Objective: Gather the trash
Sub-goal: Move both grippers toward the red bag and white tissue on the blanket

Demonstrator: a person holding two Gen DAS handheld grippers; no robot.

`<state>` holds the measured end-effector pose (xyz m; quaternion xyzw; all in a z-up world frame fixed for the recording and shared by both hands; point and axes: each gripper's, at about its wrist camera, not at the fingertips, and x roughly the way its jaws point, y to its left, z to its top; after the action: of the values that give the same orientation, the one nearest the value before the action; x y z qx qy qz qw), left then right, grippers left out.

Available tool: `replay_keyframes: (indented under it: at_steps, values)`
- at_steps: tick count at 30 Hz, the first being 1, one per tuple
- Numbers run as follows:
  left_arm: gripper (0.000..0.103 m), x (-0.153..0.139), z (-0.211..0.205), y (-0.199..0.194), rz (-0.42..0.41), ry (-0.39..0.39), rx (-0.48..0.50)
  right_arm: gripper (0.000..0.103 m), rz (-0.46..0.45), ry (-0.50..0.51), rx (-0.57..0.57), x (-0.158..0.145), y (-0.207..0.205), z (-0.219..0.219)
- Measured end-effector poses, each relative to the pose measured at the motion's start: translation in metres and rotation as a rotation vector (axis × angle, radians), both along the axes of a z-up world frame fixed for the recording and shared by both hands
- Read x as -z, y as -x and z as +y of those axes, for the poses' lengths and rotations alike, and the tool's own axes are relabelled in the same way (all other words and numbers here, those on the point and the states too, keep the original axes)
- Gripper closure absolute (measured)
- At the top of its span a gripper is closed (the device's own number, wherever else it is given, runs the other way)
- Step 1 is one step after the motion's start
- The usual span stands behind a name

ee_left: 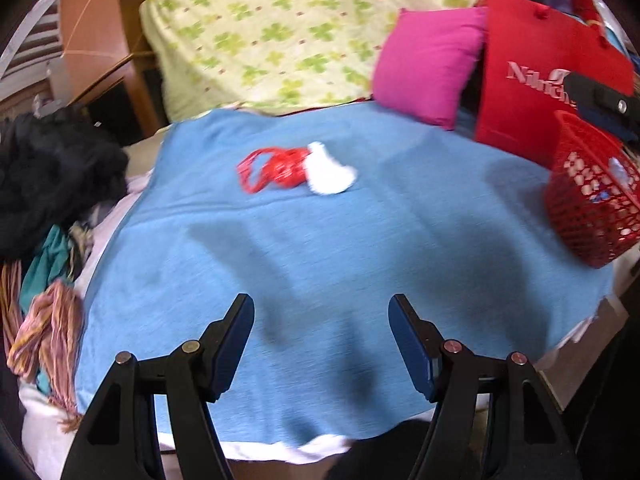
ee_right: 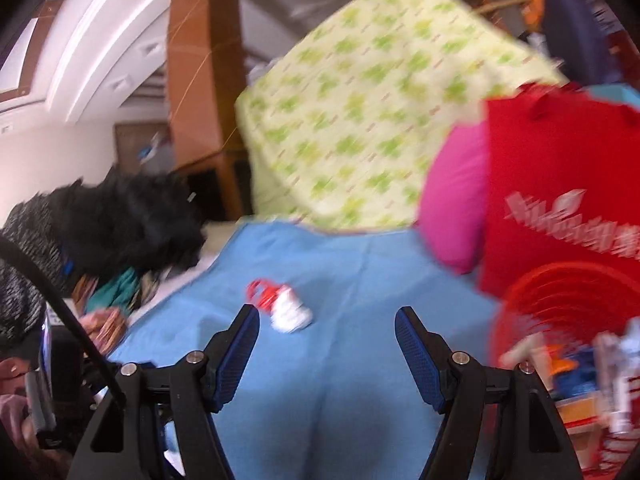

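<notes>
A crumpled red plastic bag [ee_left: 272,169] and a white paper wad [ee_left: 329,170] lie touching each other on the blue cloth [ee_left: 320,264]. My left gripper [ee_left: 322,314] hovers open over the cloth's near part, well short of them, nothing between its fingers. A red mesh basket [ee_left: 592,196] with several scraps inside stands at the right edge. In the right wrist view the red bag [ee_right: 262,293] and white wad [ee_right: 289,312] lie just beyond my open, empty right gripper [ee_right: 327,326], and the basket [ee_right: 560,312] is at the right.
A pink cushion [ee_left: 428,64] and a red paper bag [ee_left: 532,76] stand behind the basket. A green-patterned bedding pile [ee_left: 288,28] fills the back. Dark clothes [ee_left: 52,168] and a striped scarf [ee_left: 52,332] lie at the left. A hand with the other gripper [ee_right: 44,392] shows lower left.
</notes>
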<state>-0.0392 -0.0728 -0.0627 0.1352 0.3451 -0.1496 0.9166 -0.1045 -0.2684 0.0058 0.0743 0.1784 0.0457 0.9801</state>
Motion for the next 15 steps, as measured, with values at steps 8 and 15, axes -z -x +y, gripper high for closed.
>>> replay_keyframes:
  at_steps: [8, 15]
  values:
    - [0.033, 0.014, 0.05, -0.02, 0.01, 0.007, -0.101, 0.029, 0.21, 0.003, -0.126, 0.037, -0.097, 0.046]
    - [0.033, 0.018, 0.092, -0.037, 0.028, 0.014, -0.199, 0.045, 0.318, -0.095, -0.093, 0.073, -0.198, 0.045]
